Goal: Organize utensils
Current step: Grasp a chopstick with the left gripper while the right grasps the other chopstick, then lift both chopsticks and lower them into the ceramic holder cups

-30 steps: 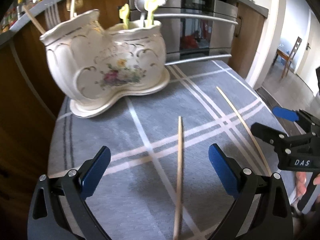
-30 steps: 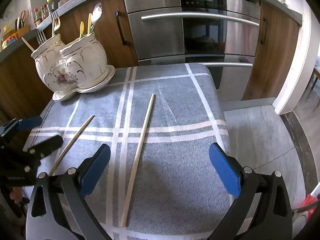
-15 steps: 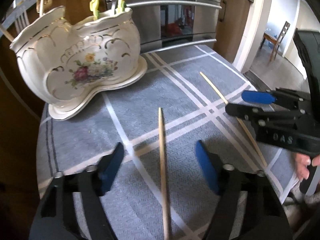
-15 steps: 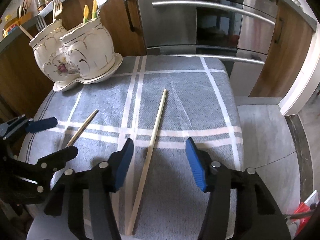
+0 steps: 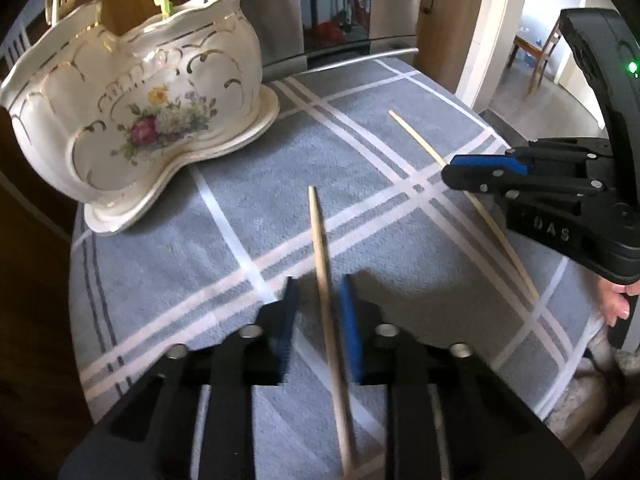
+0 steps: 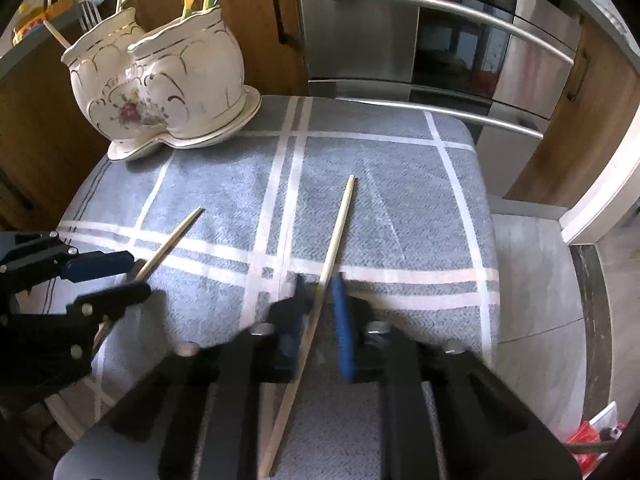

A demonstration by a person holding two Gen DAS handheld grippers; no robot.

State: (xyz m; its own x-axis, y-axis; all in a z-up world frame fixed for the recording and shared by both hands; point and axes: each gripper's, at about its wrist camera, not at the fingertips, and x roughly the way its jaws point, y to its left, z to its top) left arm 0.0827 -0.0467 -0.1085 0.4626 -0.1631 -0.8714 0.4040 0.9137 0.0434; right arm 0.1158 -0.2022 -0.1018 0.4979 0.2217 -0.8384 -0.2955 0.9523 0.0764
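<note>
Two wooden chopsticks lie on a grey checked cloth (image 5: 240, 208). My left gripper (image 5: 318, 312) straddles the left chopstick (image 5: 320, 240), its blue pads nearly closed around it with small gaps on each side. My right gripper (image 6: 320, 304) straddles the right chopstick (image 6: 336, 232) the same way, pads close to the stick. A white floral ceramic holder (image 5: 132, 108) with two compartments stands at the back left; it holds forks, spoons and yellow-handled utensils. It also shows in the right wrist view (image 6: 160, 84).
A stainless oven front (image 6: 440, 40) with bar handles stands behind the table. Wooden cabinets (image 6: 256, 20) flank it. The cloth's right edge drops to the tiled floor (image 6: 540, 280). Each gripper shows in the other's view, the right (image 5: 560, 200) and the left (image 6: 60, 280).
Both grippers have come down over their chopsticks and their jaws have narrowed from wide open to almost closed around the sticks.
</note>
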